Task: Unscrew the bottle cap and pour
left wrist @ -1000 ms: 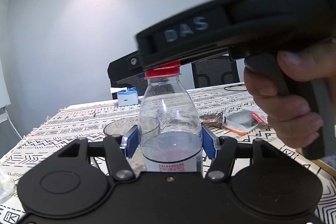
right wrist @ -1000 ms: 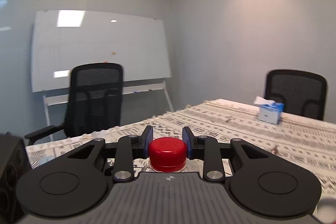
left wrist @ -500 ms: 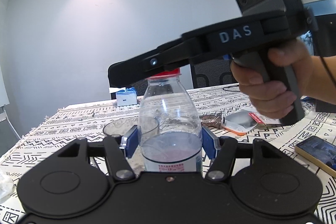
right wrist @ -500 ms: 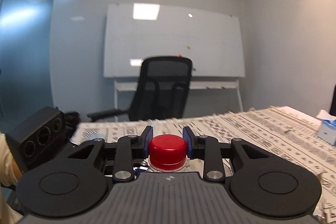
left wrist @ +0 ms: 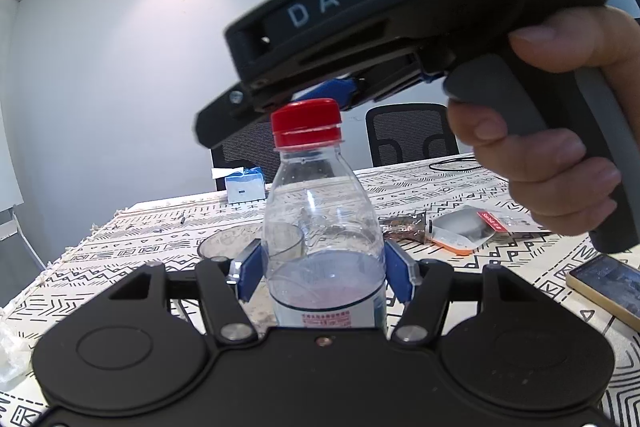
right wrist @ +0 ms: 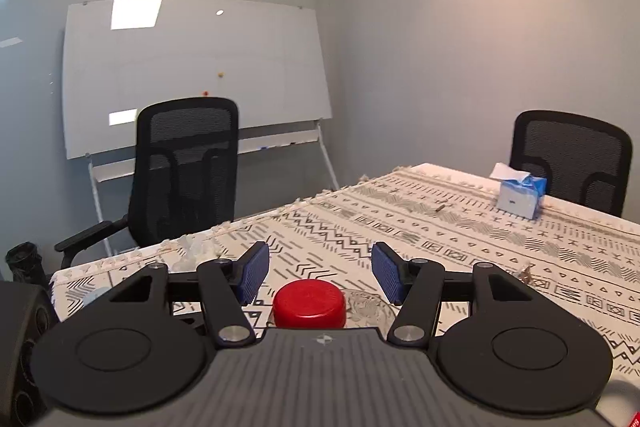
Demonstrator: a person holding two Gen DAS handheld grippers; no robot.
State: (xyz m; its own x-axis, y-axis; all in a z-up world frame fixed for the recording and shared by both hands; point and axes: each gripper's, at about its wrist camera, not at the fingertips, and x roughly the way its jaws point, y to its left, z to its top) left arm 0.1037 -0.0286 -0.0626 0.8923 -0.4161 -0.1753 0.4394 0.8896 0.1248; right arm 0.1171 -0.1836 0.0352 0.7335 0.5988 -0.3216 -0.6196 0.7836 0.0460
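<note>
A clear plastic bottle [left wrist: 324, 227], partly filled with liquid, stands upright with its red cap [left wrist: 306, 122] on. My left gripper [left wrist: 324, 275] is shut on the bottle's body, its blue pads against both sides. My right gripper [right wrist: 315, 273] is open, its blue pads spread wide just above the red cap [right wrist: 309, 303] and apart from it. In the left wrist view the right gripper's black body hovers above the cap. A clear glass [left wrist: 230, 241] stands just behind the bottle on the left.
The table has a patterned white cloth [right wrist: 500, 251]. On it lie a blue tissue box [left wrist: 244, 185], a foil and orange packet [left wrist: 460, 231], a phone [left wrist: 604, 287] at the right and a black cable. Black chairs [right wrist: 184, 171] and a whiteboard stand around the table.
My right gripper has opened and let go of the red cap, lifting slightly above it and swinging round. The cap stays on the bottle. The left gripper has not moved.
</note>
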